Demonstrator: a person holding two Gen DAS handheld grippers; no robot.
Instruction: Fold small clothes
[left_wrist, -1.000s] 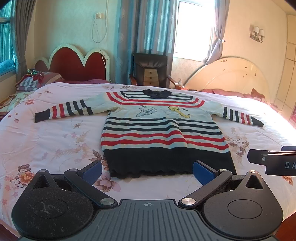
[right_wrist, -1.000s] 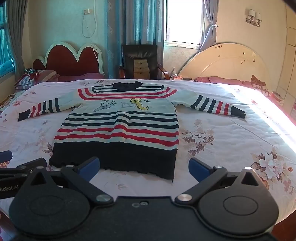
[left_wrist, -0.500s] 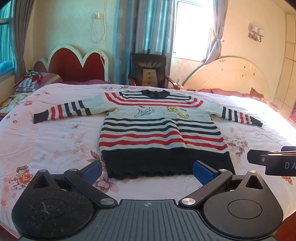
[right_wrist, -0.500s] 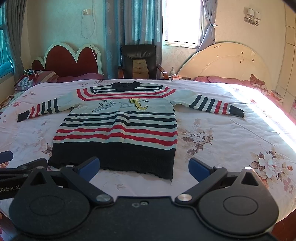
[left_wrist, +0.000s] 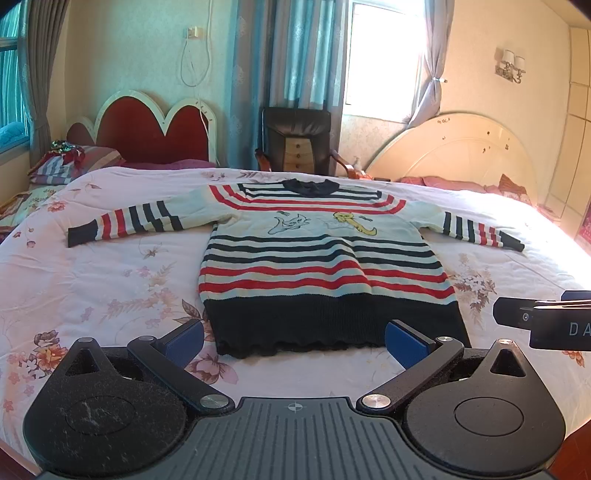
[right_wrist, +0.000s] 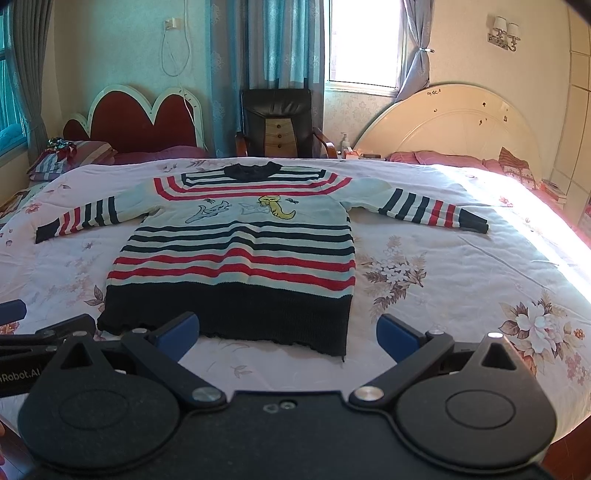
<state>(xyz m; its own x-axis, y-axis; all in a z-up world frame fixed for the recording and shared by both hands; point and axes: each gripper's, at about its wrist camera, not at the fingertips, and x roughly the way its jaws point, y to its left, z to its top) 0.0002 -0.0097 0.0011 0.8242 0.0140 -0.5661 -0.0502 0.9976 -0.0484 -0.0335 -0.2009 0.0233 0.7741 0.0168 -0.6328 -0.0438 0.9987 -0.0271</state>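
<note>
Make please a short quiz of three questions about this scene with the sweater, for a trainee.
1. True or false: the sweater lies flat on the bed with both sleeves spread out.
2. Which part of the sweater is nearest to the left gripper? A) collar B) dark hem C) a cuff
3. Fill in: the right gripper is ____ and holds nothing.

Key: 1 true; 2 B; 3 open
</note>
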